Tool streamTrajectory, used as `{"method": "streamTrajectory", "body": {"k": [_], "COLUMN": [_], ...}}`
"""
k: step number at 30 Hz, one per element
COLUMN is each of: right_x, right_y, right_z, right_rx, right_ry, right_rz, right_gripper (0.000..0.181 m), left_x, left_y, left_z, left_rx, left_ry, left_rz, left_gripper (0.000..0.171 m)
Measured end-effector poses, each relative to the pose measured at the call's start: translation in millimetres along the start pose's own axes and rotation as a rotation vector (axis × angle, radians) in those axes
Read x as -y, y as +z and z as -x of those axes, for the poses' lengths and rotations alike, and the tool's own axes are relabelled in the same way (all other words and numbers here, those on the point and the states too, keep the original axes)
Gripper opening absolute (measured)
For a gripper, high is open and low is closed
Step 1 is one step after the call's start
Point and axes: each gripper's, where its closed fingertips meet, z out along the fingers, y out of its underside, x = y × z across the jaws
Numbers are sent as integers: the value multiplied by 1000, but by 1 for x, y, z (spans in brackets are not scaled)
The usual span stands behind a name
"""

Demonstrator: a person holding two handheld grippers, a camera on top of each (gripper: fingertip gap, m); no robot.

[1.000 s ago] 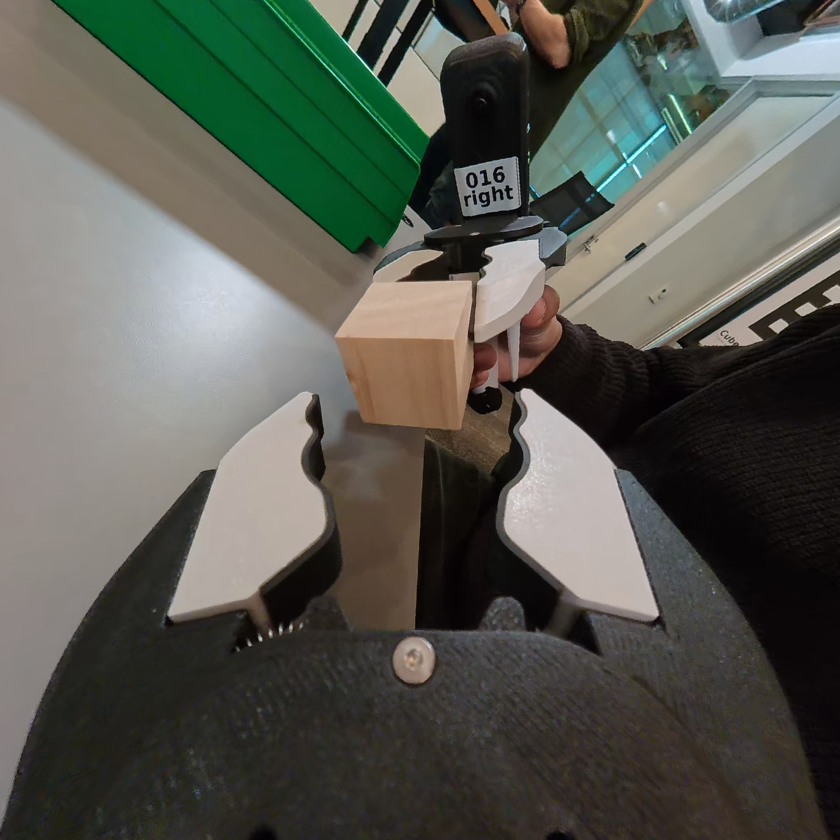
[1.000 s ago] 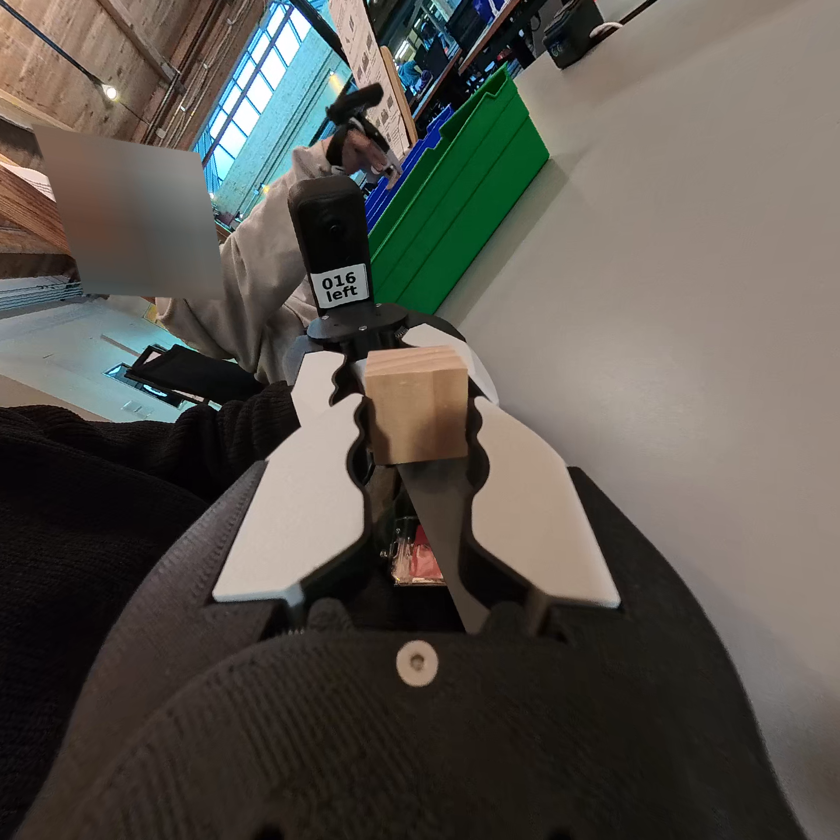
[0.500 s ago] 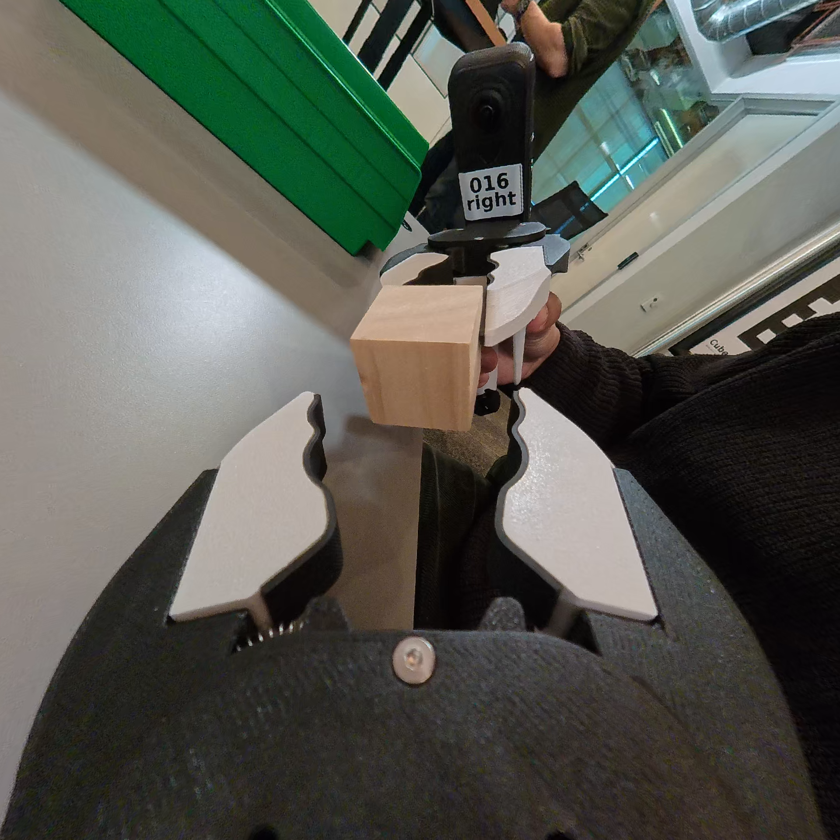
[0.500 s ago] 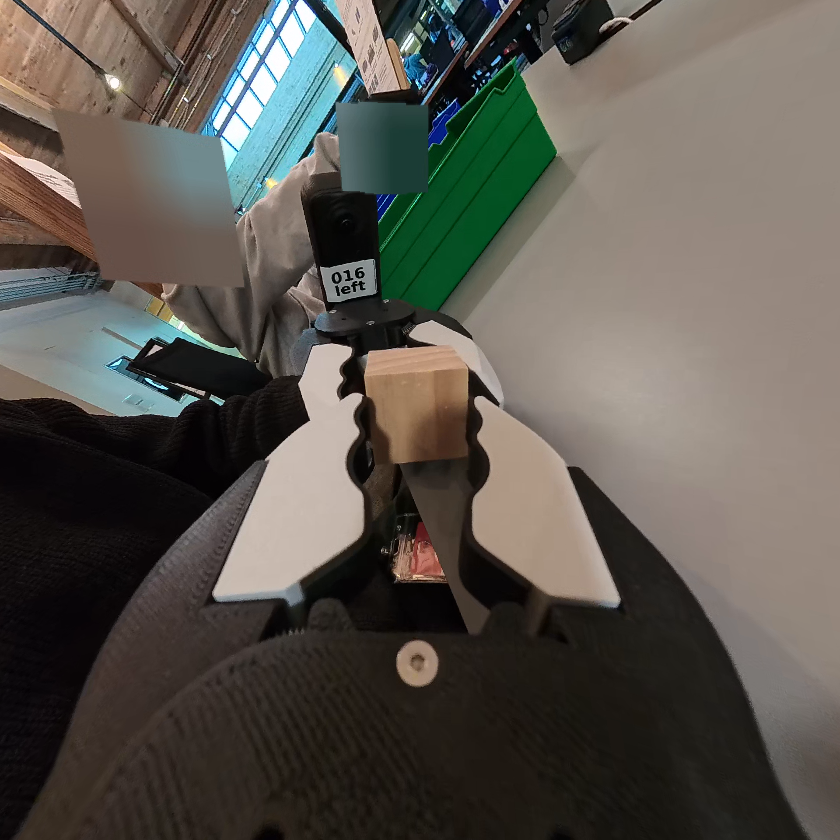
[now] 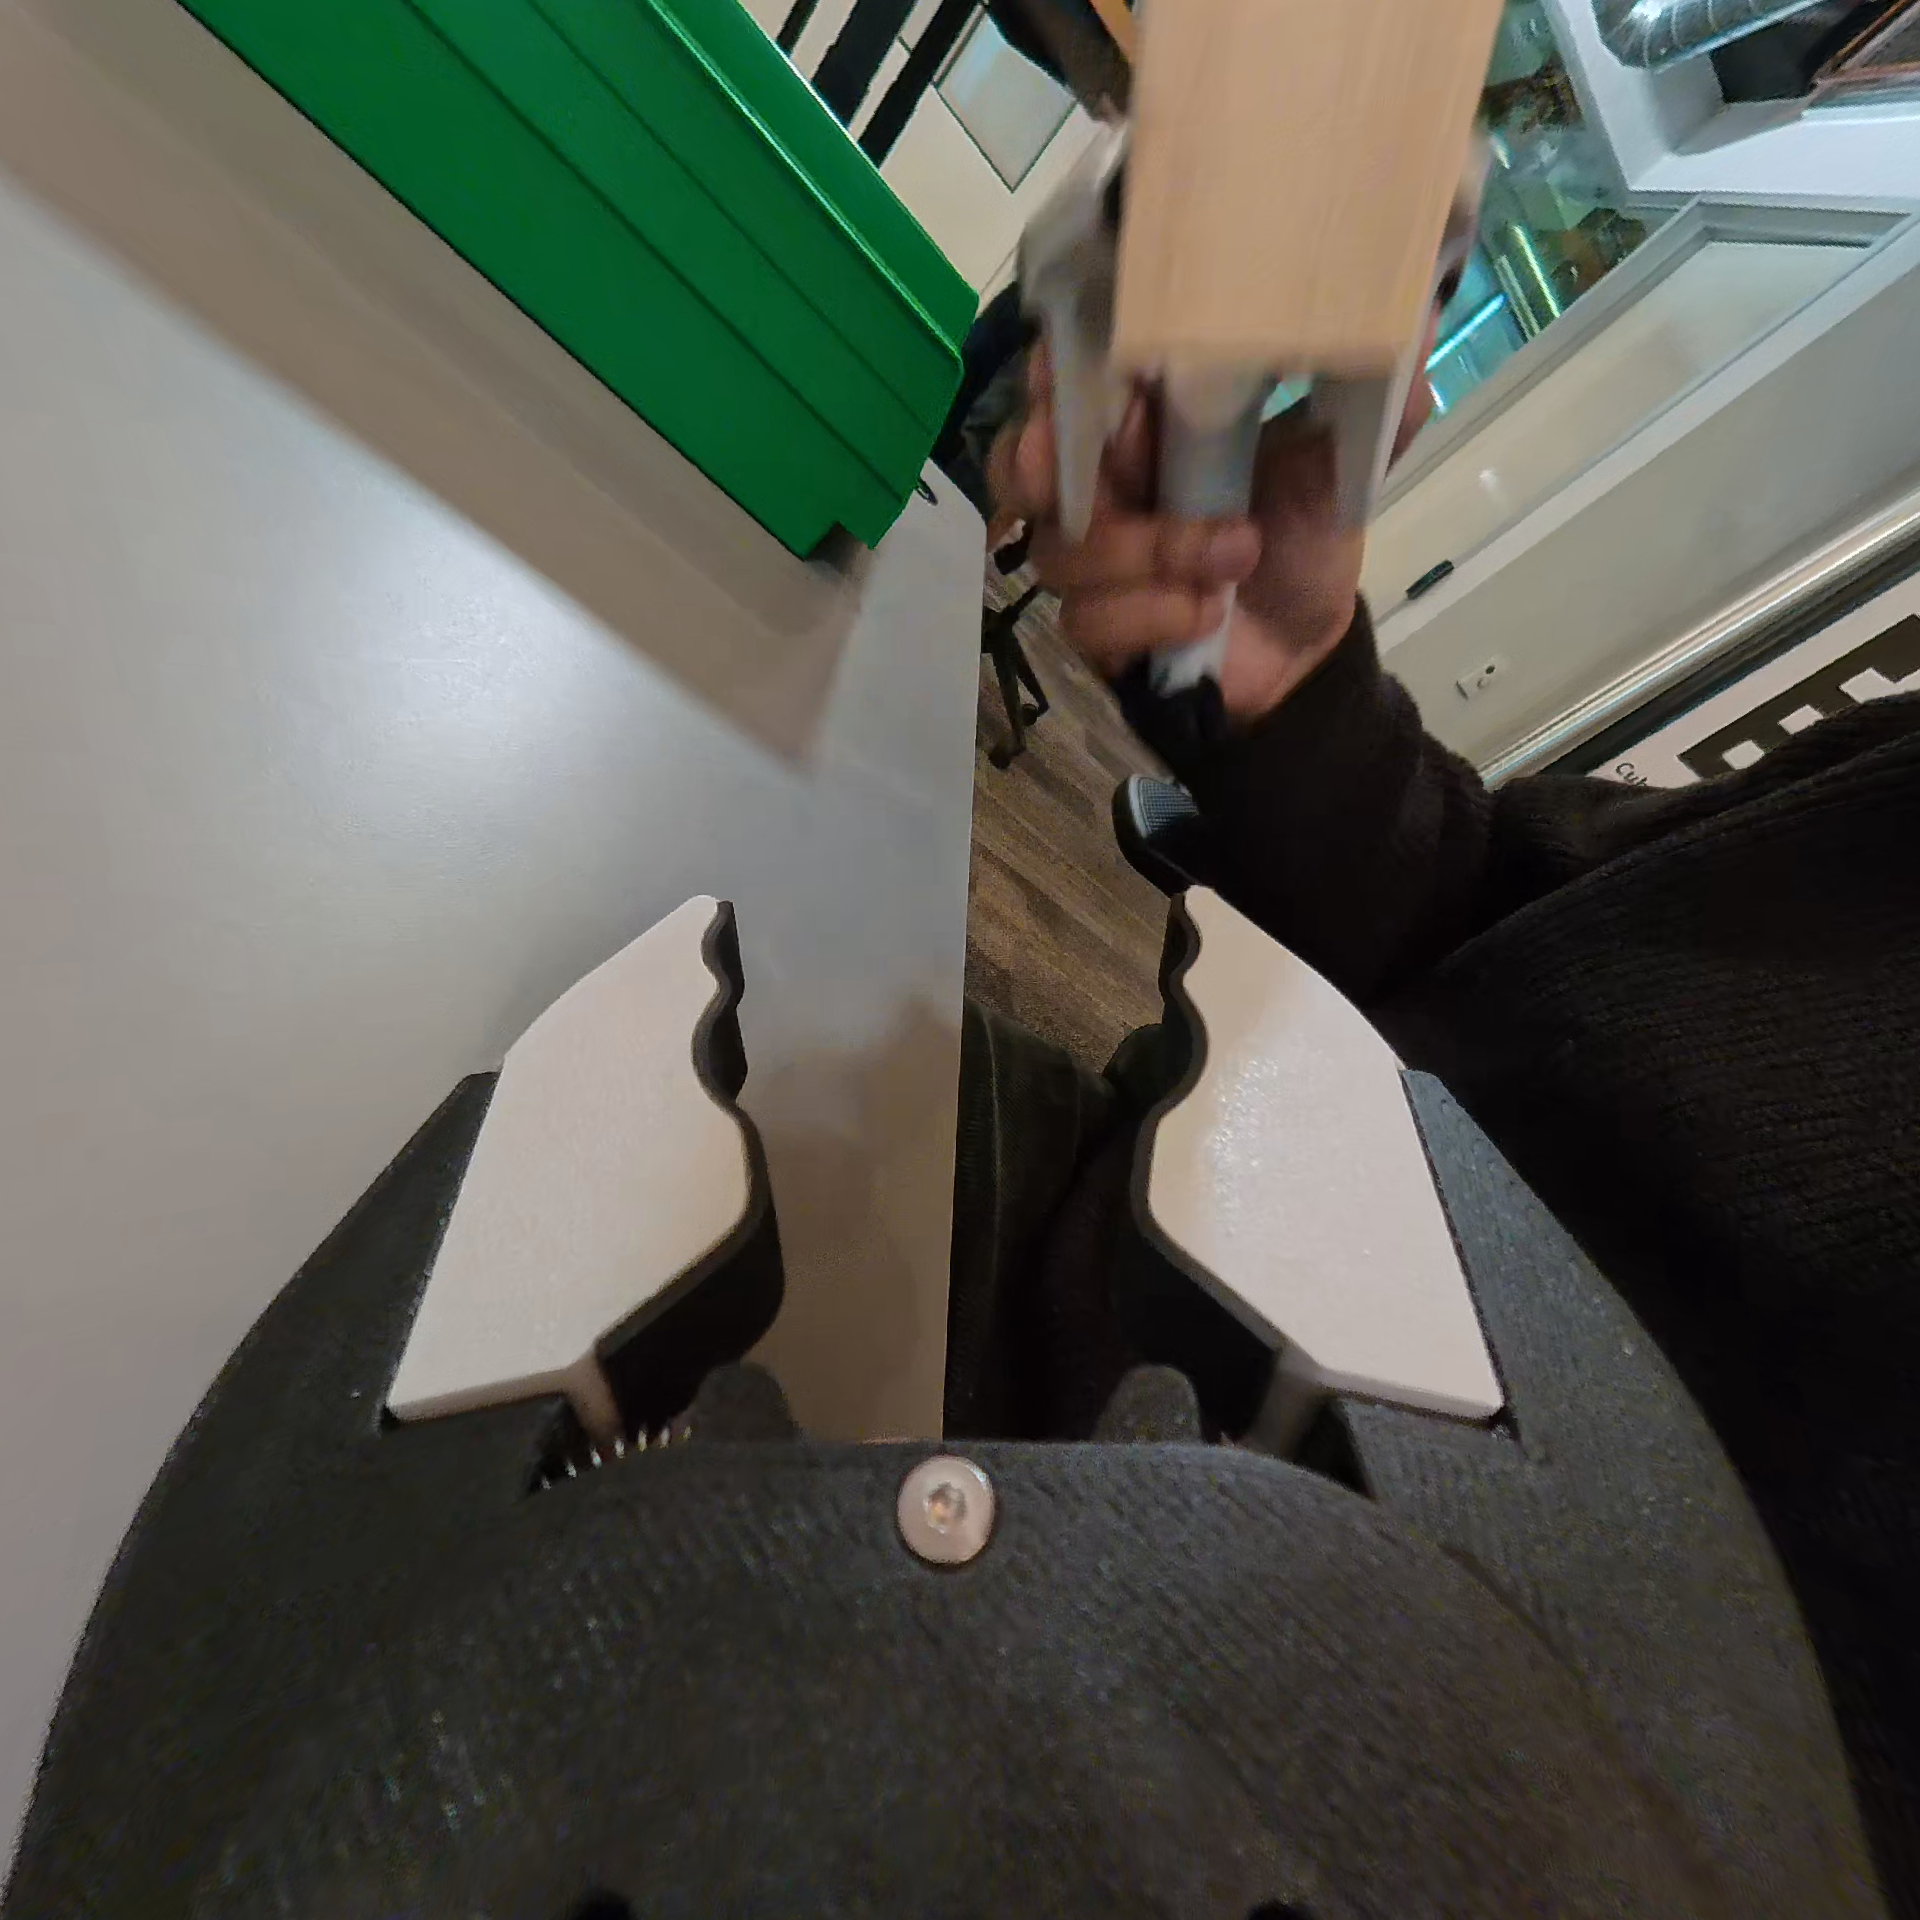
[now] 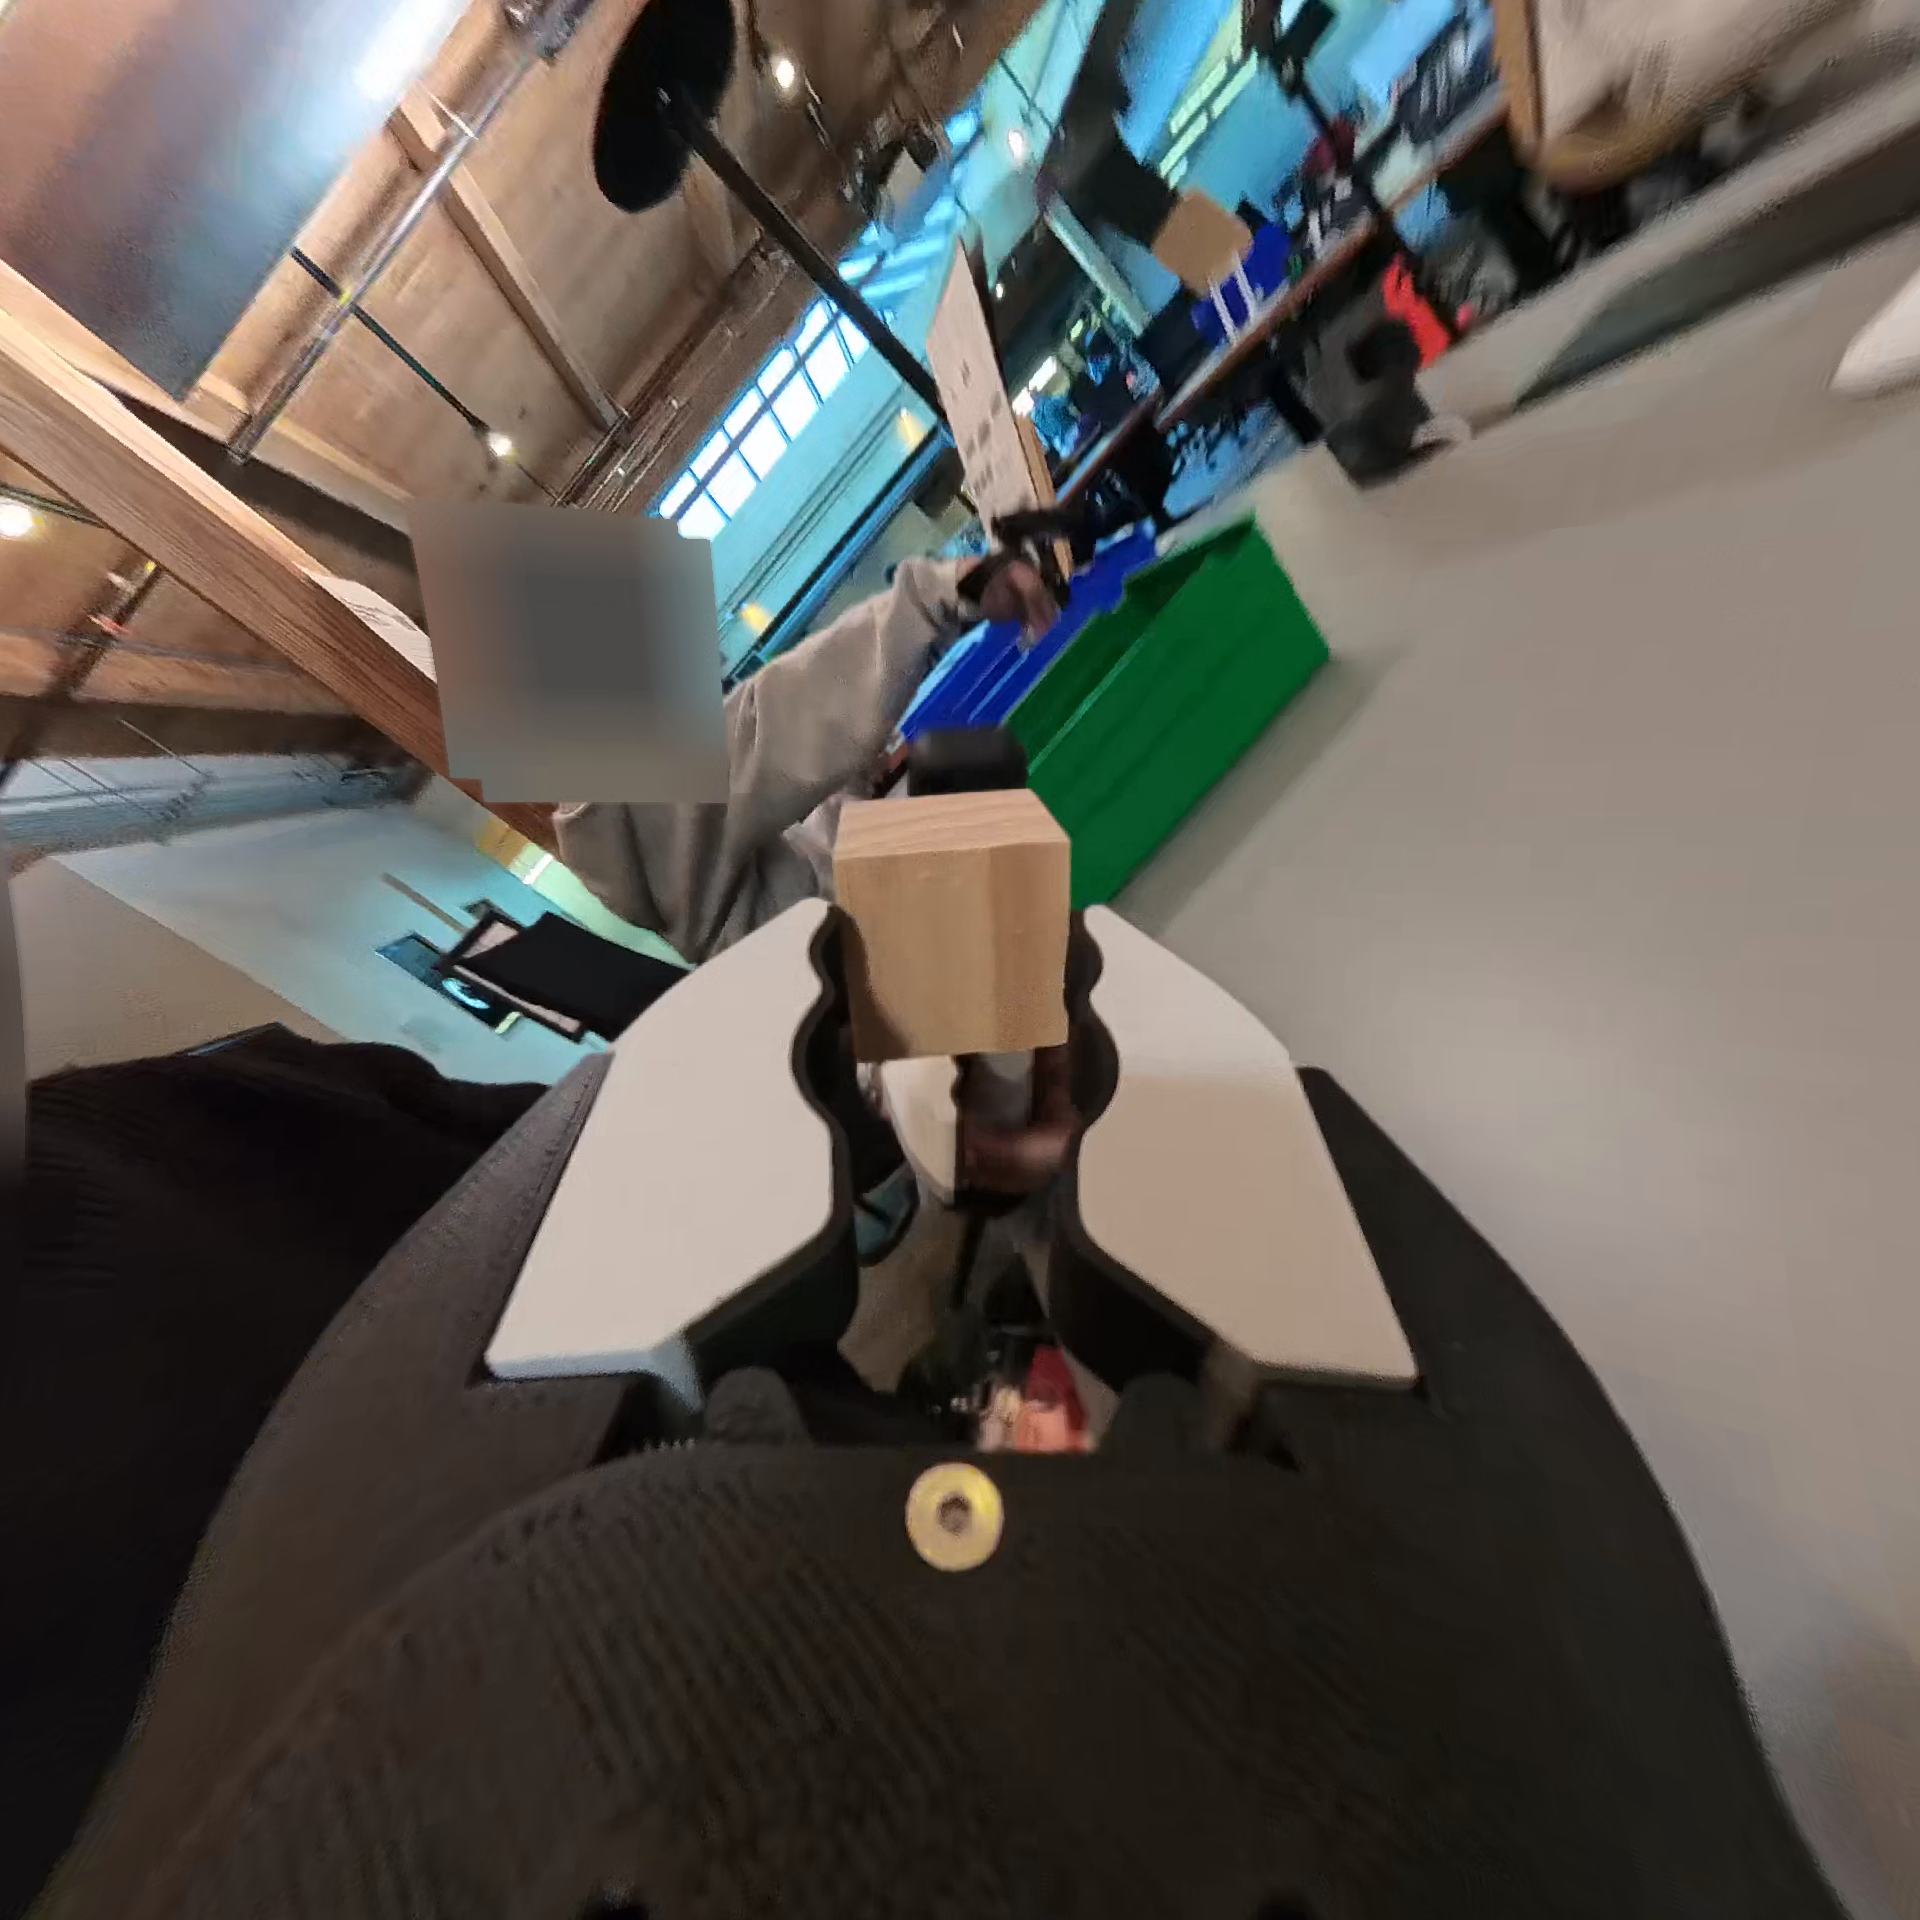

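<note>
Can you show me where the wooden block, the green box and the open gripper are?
wooden block [image 6: 951, 935]: right wrist view, front face.
green box [image 5: 665, 260]: left wrist view, side wall.
left gripper [image 5: 956, 914]: left wrist view, between its fingertips.

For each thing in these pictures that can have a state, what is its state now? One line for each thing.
Left tool: open, holds nothing, near the white table's edge.
Right tool: shut on the wooden cube.
Wooden cube: gripped between the right tool's fingers, lifted off the white table.
Green bins: nested together, resting on the table.
Hand: wrapped around the right tool's handle.
</note>
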Motion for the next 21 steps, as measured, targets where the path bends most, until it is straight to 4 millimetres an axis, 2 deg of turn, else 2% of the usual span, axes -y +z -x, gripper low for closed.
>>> {"method": "streamTrajectory", "body": {"k": [2,5,7,10,12,15,18,21], "right_x": [35,79,109,143,148,137,117,98], "right_y": [-24,-66,-98,-152,-185,-225,-247,-257], "right_z": [4,-8,-23,-58,-84,-122,-155,-182], "right_rx": [-77,-289,-431,-645,-706,-717,-675,-627], "right_ry": [-145,-382,-495,-670,-777,-833,-829,-865], "right_rz": [9,175,310,577,815,1118,1326,1494], "right_gripper": [42,42,42,42,42,42,42,42], "left_x": [0,-1,-5,-5,-4,-5,-8,-11], "left_y": [0,3,7,13,16,22,28,34], "left_z": [-1,-3,-7,-12,-15,-20,-21,-21], "left_rx": [1,-16,-38,-46,-45,-47,-35,-20], "left_ry": [1,7,12,54,82,105,134,173], "left_rz": [-4,-8,7,12,12,22,43,62], "left_gripper": [78,76,76,76,75,74,74,73]}}
